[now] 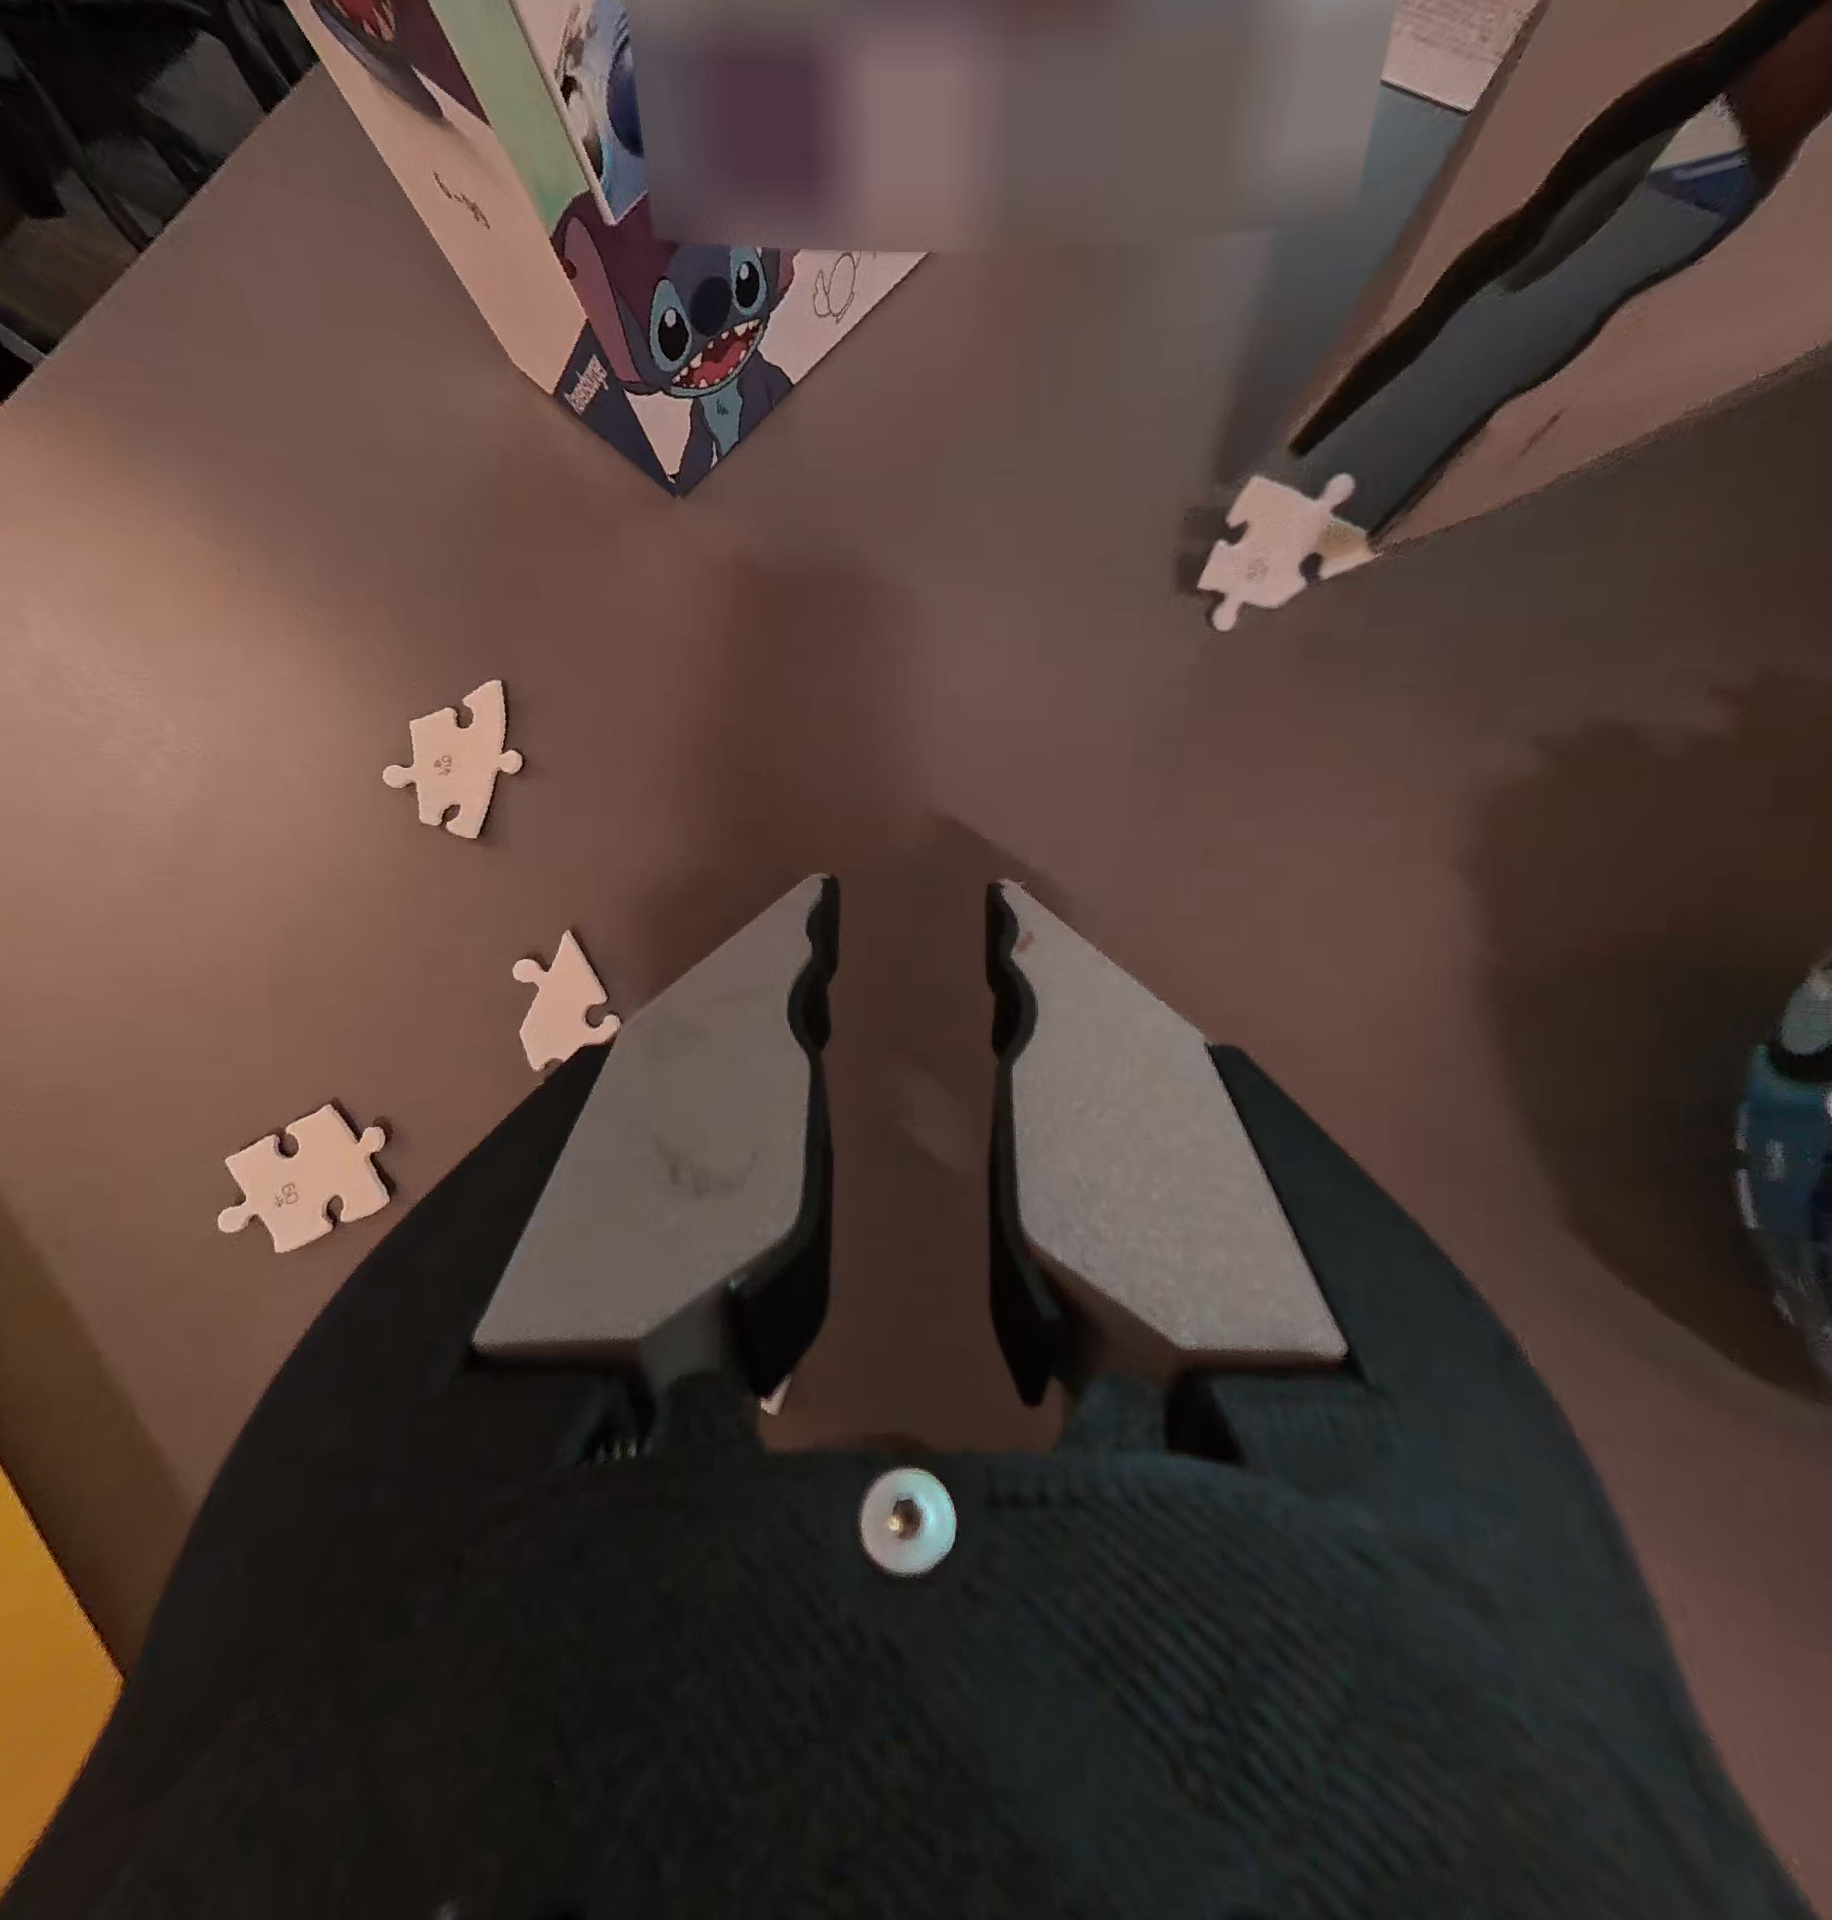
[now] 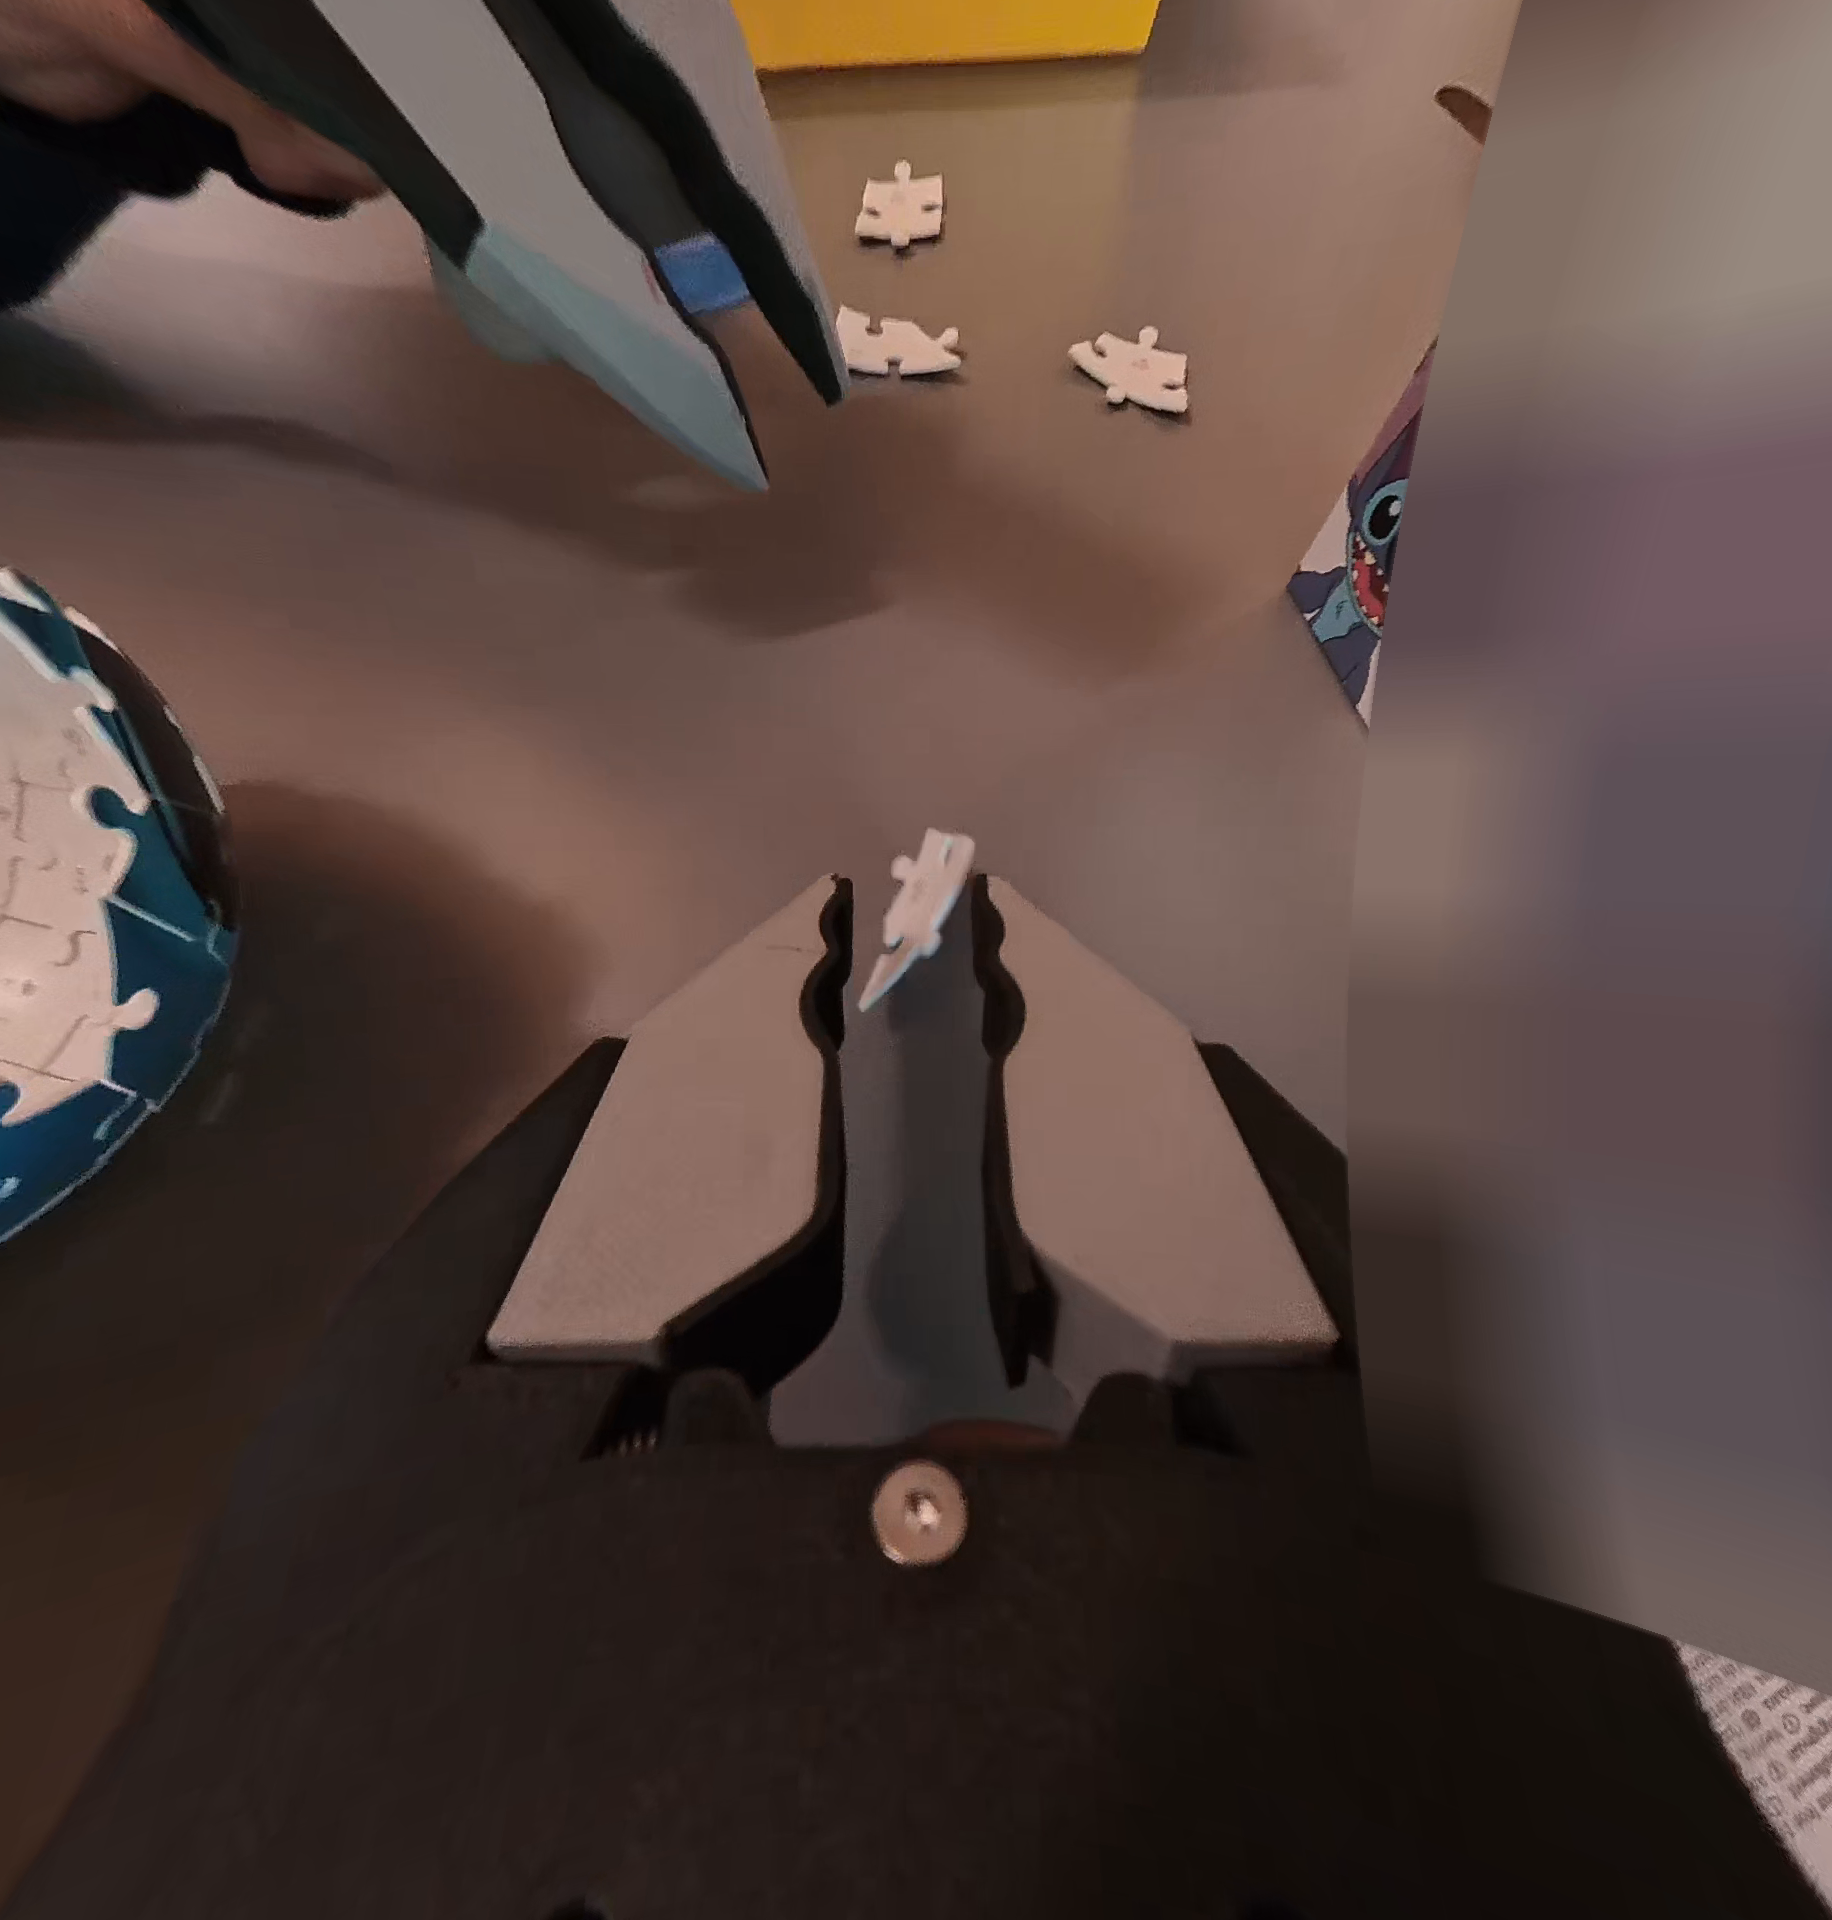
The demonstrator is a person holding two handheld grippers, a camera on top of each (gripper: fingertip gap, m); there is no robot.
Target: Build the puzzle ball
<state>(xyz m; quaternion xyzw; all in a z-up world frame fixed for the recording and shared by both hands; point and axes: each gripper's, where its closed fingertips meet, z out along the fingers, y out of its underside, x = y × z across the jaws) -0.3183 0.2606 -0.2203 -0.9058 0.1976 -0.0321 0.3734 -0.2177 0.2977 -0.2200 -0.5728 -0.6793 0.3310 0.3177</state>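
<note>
Right gripper (image 2: 907,883) pinches piece (image 2: 917,914), frame centre. Left gripper (image 1: 912,894) spread, empty. Step: carrying piece to ball (image 2: 60,914), left edge. Next: align tabs, press in.

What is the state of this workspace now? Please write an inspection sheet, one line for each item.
Surface: dark brown table, matte, with shadows.
Job's things: part-built puzzle ball at the table's right side; three loose white puzzle pieces lie face down on the left; one held piece.
Clutter: upright cartoon-printed puzzle box.
Grippers: left claw open and empty, above the table; right claw pinching the held piece at its tip.
Cables: nothing seen.
Surroundings: yellow surface beside the table.
</note>
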